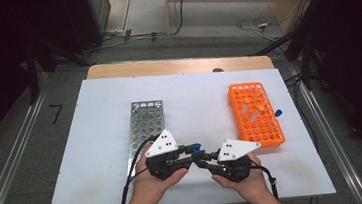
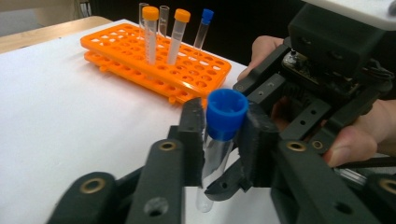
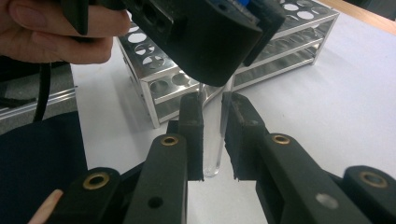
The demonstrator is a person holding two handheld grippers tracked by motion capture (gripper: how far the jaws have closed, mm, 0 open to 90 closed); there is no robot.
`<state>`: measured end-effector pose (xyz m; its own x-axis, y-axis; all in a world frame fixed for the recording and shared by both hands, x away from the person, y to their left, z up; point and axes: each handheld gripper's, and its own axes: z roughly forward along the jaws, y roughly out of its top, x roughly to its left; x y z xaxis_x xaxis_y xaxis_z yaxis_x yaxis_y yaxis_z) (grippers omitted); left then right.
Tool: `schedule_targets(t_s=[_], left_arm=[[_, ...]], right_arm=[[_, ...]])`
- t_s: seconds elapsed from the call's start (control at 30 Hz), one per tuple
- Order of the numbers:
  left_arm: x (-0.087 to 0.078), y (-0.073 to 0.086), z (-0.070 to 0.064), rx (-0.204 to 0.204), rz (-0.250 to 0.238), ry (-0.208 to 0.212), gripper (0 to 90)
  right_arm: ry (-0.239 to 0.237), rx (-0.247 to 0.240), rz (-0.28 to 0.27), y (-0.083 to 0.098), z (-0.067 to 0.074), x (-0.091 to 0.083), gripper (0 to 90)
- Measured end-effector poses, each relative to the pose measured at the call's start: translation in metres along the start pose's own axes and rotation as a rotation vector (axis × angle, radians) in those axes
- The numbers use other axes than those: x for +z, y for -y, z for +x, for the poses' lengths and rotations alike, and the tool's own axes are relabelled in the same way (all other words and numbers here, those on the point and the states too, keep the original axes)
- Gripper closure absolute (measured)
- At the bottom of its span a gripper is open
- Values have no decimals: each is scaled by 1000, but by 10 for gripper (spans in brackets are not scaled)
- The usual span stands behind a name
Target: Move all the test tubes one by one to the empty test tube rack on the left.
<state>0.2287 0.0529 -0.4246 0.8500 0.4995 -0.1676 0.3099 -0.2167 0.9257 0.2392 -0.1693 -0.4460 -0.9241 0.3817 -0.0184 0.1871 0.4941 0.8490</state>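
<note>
A clear plastic test tube (image 2: 215,154) with a blue screw cap (image 2: 226,113) was held upright above the white tabletop (image 2: 70,126), cap uppermost and rounded bottom downward. It was gripped just below the cap and again lower on its body, near the front edge, between the two racks.

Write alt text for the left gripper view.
The left gripper clamps a clear test tube with a blue cap just under the cap. The right gripper, held in a hand, faces it. Behind stands an orange rack holding capped tubes.
</note>
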Motion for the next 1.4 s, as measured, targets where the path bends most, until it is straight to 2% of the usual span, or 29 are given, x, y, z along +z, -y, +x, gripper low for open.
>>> schedule_targets(t_s=[0.17, 0.2, 0.27, 0.3, 0.33, 0.37, 0.4, 0.43, 0.47, 0.53, 0.57, 0.67, 0.8, 1.1, 1.4], left_arm=[[0, -2, 1, 1, 5, -20, 760], [0, -2, 1, 1, 5, -20, 760], [-2, -2, 2, -7, -1, -32, 760], [-3, -3, 3, -15, -6, -32, 760], [-4, -3, 5, -19, -9, -34, 760], [-6, -4, 6, -18, -6, -39, 760], [-6, -4, 7, -19, -10, -44, 760], [-8, -4, 8, -19, -8, -47, 760], [-8, -4, 9, -21, -11, -49, 760], [-10, -5, 11, -22, -10, -52, 761], [-11, -5, 12, -27, -11, -58, 761], [-13, -5, 16, -31, -11, -67, 761], [-15, -7, 20, -39, -20, -78, 761], [-22, -15, 34, -50, -27, -114, 761], [-31, -24, 56, -62, -42, -162, 761]], right_arm=[[8, 15, -18, 2, -1, -1, 742], [-5, 26, -26, 3, -2, -1, 696], [-24, 48, -42, 5, -4, -3, 545], [-24, 48, -42, 5, -4, -3, 545], [-15, 58, -52, 8, -7, -7, 432], [-7, 71, -61, 9, -8, -10, 381], [-7, 71, -61, 9, -8, -10, 381], [8, 94, -76, 13, -12, -17, 278], [8, 94, -76, 13, -12, -17, 278], [42, 110, -74, 16, -17, -24, 72], [47, 123, -71, 18, -19, -27, 13], [52, 152, -100, 25, -26, -38, 0], [73, 166, -121, 33, -32, -49, 0], [132, 213, -126, 56, -43, -75, 0], [186, 256, -138, 78, -54, -103, 0]])
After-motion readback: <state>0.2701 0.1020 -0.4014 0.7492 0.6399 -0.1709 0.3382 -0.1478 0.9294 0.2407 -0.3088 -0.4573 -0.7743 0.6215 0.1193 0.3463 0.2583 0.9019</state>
